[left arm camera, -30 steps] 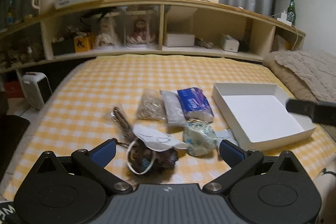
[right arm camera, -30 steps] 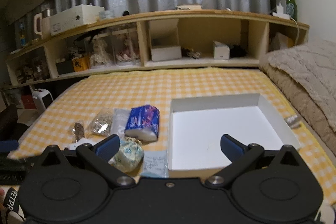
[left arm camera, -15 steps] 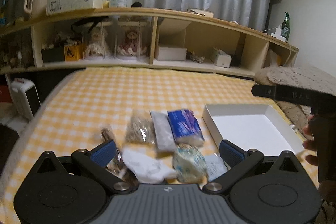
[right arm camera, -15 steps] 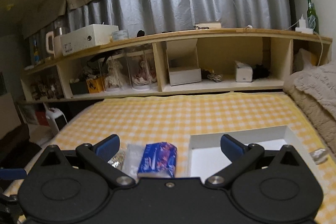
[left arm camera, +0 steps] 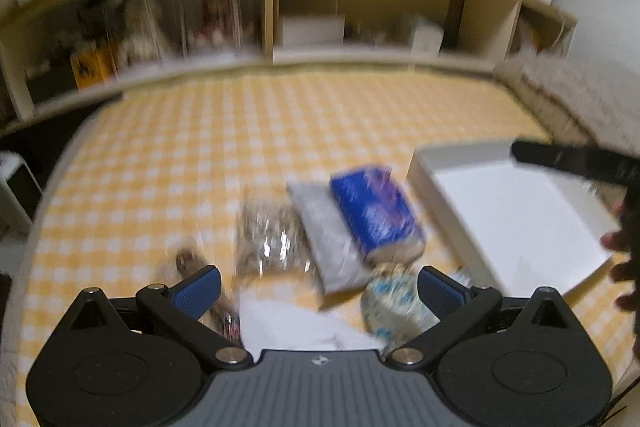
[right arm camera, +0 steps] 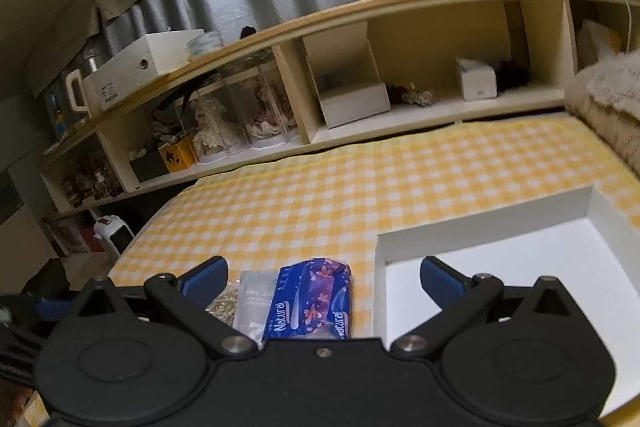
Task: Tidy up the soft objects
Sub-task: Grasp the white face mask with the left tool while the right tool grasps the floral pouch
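Blurred blue tissue pack [left arm camera: 376, 213] beside white box [left arm camera: 520, 215], beyond wide-spread left hand-held gripper [left arm camera: 318, 285].

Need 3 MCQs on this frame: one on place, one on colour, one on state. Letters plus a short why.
1. Where does the blue tissue pack lie relative to the white box?
A. inside it
B. on the bedspread beside it
C. on the shelf

2. What colour is the checked bedspread?
A. yellow and white
B. green and white
C. red and black

3. How is the left gripper?
A. shut on the tissue pack
B. shut on nothing
C. open, holding nothing

Answers:
1 B: the pack lies on the checks outside the box wall.
2 A: yellow and white squares show in both views.
3 C: its blue pads stand wide apart with nothing between them.
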Available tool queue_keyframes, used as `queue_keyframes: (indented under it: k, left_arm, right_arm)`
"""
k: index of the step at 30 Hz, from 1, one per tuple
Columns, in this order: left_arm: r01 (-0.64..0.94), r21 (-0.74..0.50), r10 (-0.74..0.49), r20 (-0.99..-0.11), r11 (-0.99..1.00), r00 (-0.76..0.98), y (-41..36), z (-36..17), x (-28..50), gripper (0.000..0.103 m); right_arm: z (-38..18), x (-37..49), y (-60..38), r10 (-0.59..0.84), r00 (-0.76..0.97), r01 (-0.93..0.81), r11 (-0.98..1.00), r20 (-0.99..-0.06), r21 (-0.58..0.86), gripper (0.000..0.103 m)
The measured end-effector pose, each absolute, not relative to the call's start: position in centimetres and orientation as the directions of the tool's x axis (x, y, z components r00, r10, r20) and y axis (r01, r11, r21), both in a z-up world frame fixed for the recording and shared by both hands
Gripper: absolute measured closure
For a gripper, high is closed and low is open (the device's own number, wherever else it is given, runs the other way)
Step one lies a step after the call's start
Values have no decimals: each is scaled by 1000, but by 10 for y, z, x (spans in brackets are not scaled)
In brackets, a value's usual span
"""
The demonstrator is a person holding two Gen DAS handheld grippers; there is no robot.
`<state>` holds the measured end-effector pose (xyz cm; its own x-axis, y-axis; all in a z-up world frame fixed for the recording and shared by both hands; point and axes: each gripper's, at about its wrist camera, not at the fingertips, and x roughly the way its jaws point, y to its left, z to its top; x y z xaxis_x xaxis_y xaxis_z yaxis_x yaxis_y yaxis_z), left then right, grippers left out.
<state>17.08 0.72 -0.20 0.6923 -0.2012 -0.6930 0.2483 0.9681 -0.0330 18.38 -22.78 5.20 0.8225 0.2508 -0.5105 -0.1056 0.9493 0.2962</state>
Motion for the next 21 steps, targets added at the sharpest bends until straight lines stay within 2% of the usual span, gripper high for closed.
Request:
queue_keyframes:
  k: [4,9,10,12,15,21]
  left_arm:
    - [222,-62,-185,-786,973,590,17,-36,193,10]
    - [215,-84,-185,-839,973,512,22,-62,202,17]
    - [223,-74,-180,-845,972,504,20,-66,203,17]
    - [246,-51,-170,-853,968,493,16,-70,206,17]
    - [284,-34,-171,-866,958,470,10,-76,209,17]
    - [360,3,-164,-887,933,432,1,-87,208,16]
  right_arm:
    - [36,202,-221,280,779,-136,949,-561,285,0]
    - [13,214,-207,327,701,-212,944,-634,252,2]
    - [8,216,-203,352,676,-239,936,-648,259,5]
    - [0,219,-197,391,632,-275,920,-670,278,18]
    - [-10,219,-188,442,561,-309,896,-700,318,28]
    - [-23,215,-172,480,475,-366,870,-738,330,37]
